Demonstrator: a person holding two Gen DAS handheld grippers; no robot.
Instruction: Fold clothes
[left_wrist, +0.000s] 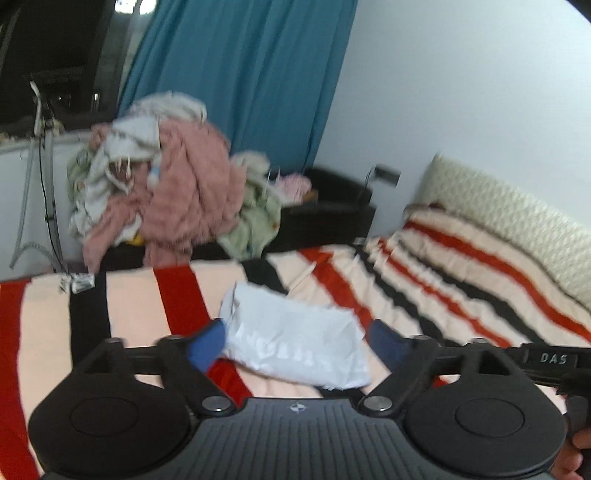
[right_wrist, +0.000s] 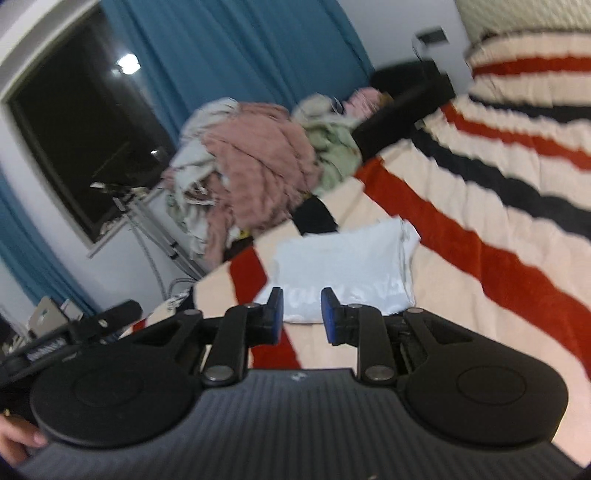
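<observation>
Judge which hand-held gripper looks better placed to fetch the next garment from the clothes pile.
Left, probably. The left hand-held gripper stands wide open and empty above the folded white garment, facing the clothes pile. The right hand-held gripper is narrower and views the pile off to one side.

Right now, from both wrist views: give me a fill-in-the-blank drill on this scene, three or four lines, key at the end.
1. The folded white garment lies on a ____ blanket.
2. The curtain behind the unfolded clothes pile is ____.
3. The left gripper has its jaws ____, holding nothing.
4. The largest item in the pile is ____.

Missing words: striped; blue; open; pink
</observation>
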